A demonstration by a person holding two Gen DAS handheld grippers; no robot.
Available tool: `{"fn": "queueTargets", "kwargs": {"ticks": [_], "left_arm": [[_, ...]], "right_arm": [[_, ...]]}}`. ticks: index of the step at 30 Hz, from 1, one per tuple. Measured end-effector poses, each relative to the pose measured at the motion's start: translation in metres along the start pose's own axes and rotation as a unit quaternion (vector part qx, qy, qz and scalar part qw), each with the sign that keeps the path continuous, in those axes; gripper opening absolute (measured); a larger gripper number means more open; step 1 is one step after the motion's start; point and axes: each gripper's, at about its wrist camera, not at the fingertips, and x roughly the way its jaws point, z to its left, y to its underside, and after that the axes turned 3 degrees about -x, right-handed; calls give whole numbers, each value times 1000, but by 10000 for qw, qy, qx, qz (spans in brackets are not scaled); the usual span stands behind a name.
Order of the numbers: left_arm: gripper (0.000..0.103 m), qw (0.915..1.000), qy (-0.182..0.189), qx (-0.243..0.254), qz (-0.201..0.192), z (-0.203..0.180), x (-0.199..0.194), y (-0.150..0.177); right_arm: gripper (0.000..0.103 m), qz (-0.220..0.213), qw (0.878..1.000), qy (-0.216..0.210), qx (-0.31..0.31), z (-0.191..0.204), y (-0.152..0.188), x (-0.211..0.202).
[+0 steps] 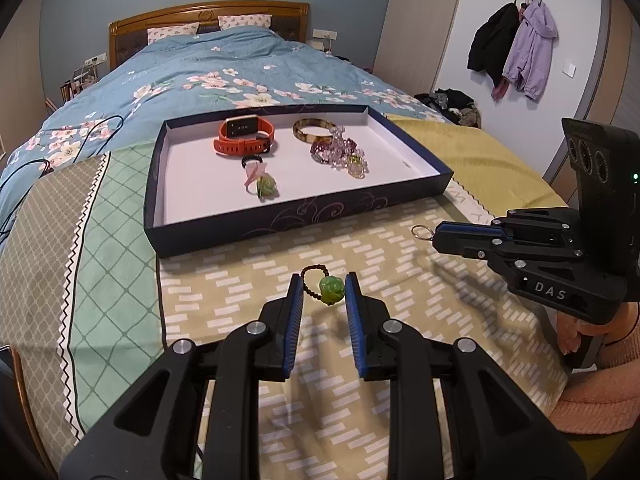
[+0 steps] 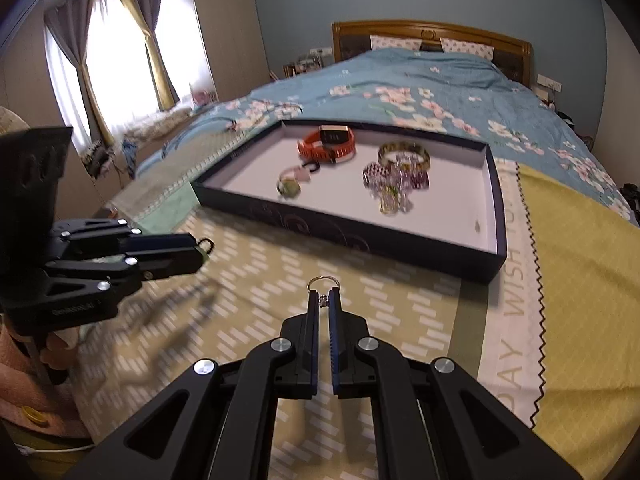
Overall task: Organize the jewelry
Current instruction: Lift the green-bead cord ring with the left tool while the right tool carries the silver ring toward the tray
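My left gripper (image 1: 324, 280) is shut on a green carved bead pendant (image 1: 332, 290) with a brown beaded loop, held just above the patterned cloth. In the right wrist view the left gripper (image 2: 200, 252) shows the green bead at its tip. My right gripper (image 2: 324, 294) is shut on the small clasp of a silver key ring (image 2: 324, 280), whose ring pokes out past the fingertips. The same right gripper (image 1: 436, 236) and key ring (image 1: 421, 232) show in the left wrist view. Beyond both lies a dark blue tray (image 1: 280, 224) with a white floor. It holds an orange watch (image 1: 244, 138), a tortoiseshell bangle (image 1: 314, 130), purple bead bracelets (image 1: 336, 150) and a green-and-pink charm (image 1: 264, 184).
The tray (image 2: 340, 240) rests on cloths spread over a bed with a blue floral quilt (image 1: 224, 68). A hand in a pink sleeve (image 1: 588, 384) holds the right gripper. Black cables (image 1: 28, 168) trail at the bed's left edge. Coats (image 1: 516, 48) hang on the far wall.
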Motion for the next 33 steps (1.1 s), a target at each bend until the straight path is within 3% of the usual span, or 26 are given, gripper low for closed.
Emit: {"fn": "queueTargets", "kwargs": {"ticks": [12, 33], "left_arm": [[22, 9993, 14, 43, -365, -7, -16, -18], [22, 9974, -127, 179, -691, -21, -27, -39]], "right_arm": [[3, -606, 9974, -183, 345, -15, -15, -20], [3, -1021, 9935, -217, 454, -26, -27, -29]]}}
